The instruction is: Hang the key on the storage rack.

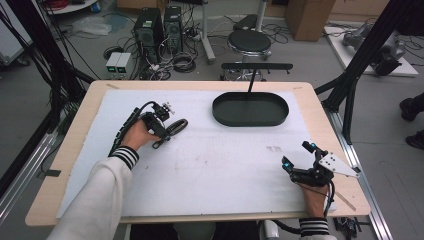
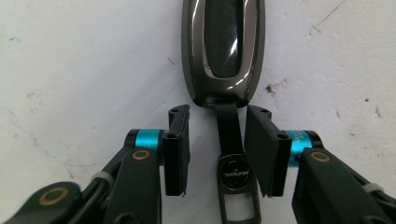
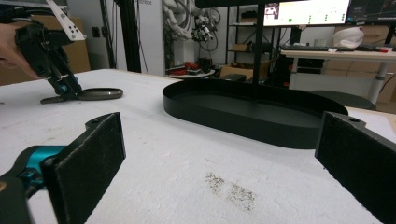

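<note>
Left gripper set down over a key fob's strap; right gripper idle and wide apart at the near right of the tabletop.

On the left, the person's left hand (image 1: 134, 135) holds the left gripper (image 2: 217, 149) low on the white mat (image 1: 210, 165), jaws partly apart, one on each side of the black strap (image 2: 228, 126) of a key fob (image 2: 223, 49); neither pad touches the strap as far as the left gripper view shows. The fob lies flat on the mat, its glossy grey body pointing away from the gripper, with a metal clip (image 2: 238, 186) at the strap's near end. Toward the far middle-right sits a black oval tray (image 1: 250, 108), well apart from the fob. At the near right edge the right gripper (image 1: 298, 155) rests on the mat with jaws spread wide and nothing between them.
</note>
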`<state>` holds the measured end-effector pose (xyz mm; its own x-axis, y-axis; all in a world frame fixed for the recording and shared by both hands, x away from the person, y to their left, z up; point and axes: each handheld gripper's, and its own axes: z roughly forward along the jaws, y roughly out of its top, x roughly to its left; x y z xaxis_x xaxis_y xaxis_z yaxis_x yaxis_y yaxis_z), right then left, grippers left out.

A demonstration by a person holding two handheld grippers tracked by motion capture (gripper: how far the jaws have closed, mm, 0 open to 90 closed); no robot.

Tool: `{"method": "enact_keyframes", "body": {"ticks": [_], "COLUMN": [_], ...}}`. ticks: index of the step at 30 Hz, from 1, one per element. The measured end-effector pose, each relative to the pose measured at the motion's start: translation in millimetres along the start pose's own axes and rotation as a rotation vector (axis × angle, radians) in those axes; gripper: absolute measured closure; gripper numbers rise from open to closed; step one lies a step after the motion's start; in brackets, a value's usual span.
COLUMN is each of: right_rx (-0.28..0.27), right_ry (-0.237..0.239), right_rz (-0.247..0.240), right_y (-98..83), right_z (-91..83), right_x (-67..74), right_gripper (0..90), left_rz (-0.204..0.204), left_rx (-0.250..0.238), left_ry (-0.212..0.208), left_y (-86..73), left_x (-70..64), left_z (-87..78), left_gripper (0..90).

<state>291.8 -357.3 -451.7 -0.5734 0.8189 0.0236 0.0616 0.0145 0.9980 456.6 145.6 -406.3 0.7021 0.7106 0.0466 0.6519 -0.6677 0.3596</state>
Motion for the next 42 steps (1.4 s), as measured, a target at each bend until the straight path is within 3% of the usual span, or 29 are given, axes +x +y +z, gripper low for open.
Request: {"method": "enact_keyframes", "body": {"ticks": [8, 20, 24, 28, 33, 36, 42], "right_rx": [-0.002, -0.003, -0.003, -0.004, -0.003, -0.003, -0.003], "right_ry": [-0.001, -0.001, -0.001, 0.0, 0.0, 0.0, 0.0], "right_rz": [0.001, 0.002, 0.002, 0.0, 0.003, 0.003, 0.003], "right_y": [-0.1, -0.1, -0.1, 0.0, -0.1, -0.1, -0.1], "right_z": [0.2, 0.2, 0.2, 0.3, 0.2, 0.1, 0.1], "right_x": [-0.2, -0.2, -0.2, -0.5, -0.2, -0.3, -0.2], "right_gripper": [0.6, 0.6, 0.6, 0.6, 0.6, 0.6, 0.6], "left_rz": [-0.023, -0.024, -0.032, -0.03, -0.017, 0.012, 0.014], "left_rx": [0.011, 0.018, 0.02, 0.026, 0.03, 0.026, 0.013], "left_ry": [-0.008, -0.015, -0.018, -0.031, -0.011, 0.023, 0.016], "left_y": [1.3, 2.3, 2.5, 2.2, 2.9, 3.1, 2.2], "left_x": [0.1, -0.3, 0.2, 0.4, -2.8, -4.6, -3.2], "left_z": [-0.2, 2.9, 3.1, 2.6, 2.7, 1.9, -0.9], "left_gripper": [66.3, 60.4, 65.9, 79.0, 82.7, 83.7, 84.5]}}
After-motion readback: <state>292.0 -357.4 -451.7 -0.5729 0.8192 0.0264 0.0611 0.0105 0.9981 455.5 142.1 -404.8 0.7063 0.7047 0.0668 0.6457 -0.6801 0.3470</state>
